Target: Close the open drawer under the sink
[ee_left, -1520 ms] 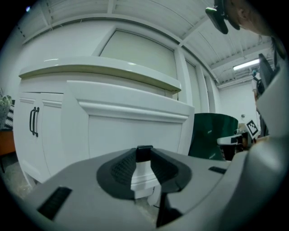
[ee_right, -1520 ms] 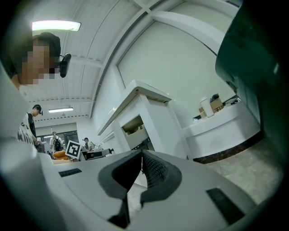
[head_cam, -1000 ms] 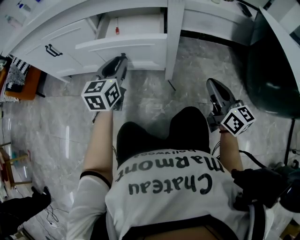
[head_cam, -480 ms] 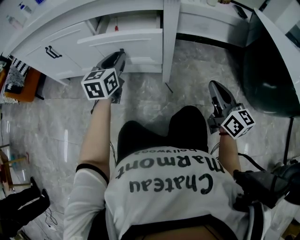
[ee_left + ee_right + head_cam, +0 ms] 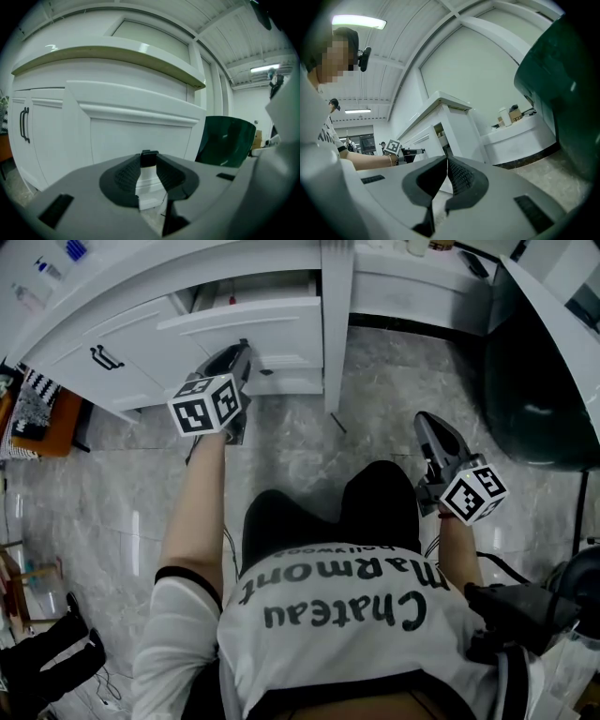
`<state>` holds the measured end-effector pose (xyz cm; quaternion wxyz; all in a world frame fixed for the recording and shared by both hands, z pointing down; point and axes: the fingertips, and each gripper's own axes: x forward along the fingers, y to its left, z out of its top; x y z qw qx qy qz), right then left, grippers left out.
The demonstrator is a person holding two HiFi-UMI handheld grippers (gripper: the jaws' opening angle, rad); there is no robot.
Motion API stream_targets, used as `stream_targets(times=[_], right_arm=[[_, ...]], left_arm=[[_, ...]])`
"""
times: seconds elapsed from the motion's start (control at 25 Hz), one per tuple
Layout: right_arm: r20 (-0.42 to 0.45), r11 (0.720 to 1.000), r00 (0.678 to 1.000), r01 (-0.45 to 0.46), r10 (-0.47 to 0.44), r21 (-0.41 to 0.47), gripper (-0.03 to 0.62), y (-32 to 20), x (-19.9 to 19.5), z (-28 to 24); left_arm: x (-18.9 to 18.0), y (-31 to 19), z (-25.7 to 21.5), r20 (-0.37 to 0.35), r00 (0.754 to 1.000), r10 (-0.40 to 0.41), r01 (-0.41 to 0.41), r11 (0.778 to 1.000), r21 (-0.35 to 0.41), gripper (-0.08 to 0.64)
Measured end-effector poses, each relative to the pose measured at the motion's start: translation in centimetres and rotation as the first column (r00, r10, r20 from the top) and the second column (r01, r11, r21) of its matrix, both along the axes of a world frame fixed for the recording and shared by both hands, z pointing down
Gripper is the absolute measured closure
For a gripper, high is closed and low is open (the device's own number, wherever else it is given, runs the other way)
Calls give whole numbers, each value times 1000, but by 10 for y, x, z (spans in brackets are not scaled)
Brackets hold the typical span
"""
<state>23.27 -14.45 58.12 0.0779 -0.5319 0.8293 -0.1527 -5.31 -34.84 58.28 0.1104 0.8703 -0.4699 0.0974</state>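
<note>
**Drawer stands open, left tongs at its front**

The drawer (image 5: 248,320) juts out of the white cabinet (image 5: 141,329), just left of the cabinet's upright post (image 5: 335,315). Its box is pulled toward the person, so the inside shows from above. The long axis of the front panel runs side to side along the cabinet face. The panel faces the person, and the way home is straight back into the cabinet, away from them.

The left tongs (image 5: 244,351) reach forward and slightly down, with their tips just under the lower edge of the drawer front. Their jaws stand a narrow way apart and grip nothing. A small dark piece (image 5: 149,158) sits at the tips in the left gripper view. It may be a drawer pull, but the view is too cramped to say, or to tell whether the tips touch the panel. The right tongs (image 5: 425,420) hang well apart from the cabinet, over the marble floor (image 5: 309,442), beside a dark green bin (image 5: 539,371). Their jaws are closed together on nothing.

The drawer looks like a stiff painted board on runners, so it should be light to move and need no grasp. The paint is probably smooth and a little slippery, so a hard tip could skid or scuff it. The best contact is likely a flat push near the middle of the front panel, square to the face. A push near one end would probably twist the drawer and jam it in its opening.
</note>
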Motion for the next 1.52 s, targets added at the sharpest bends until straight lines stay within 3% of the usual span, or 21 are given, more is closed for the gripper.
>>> stream_targets(times=[0.28, 0.76, 1.12, 1.52], right_arm=[[-1, 1000, 1000, -30, 30, 3, 580, 0, 12, -2], [-7, 999, 999, -49, 49, 7, 580, 1, 18, -1], [5, 996, 996, -85, 85, 4, 580, 5, 34, 5], [-1, 996, 996, -93, 93, 1, 580, 6, 35, 6]], left_arm=[[0, -9, 1, -66, 998, -6, 5, 1000, -14, 459], [3, -17, -1, -16, 999, -32, 31, 999, -25, 459], [8, -36, -3, -40, 998, -55, 54, 998, -13, 459], [10, -45, -5, -4, 998, -70, 70, 997, -33, 460]])
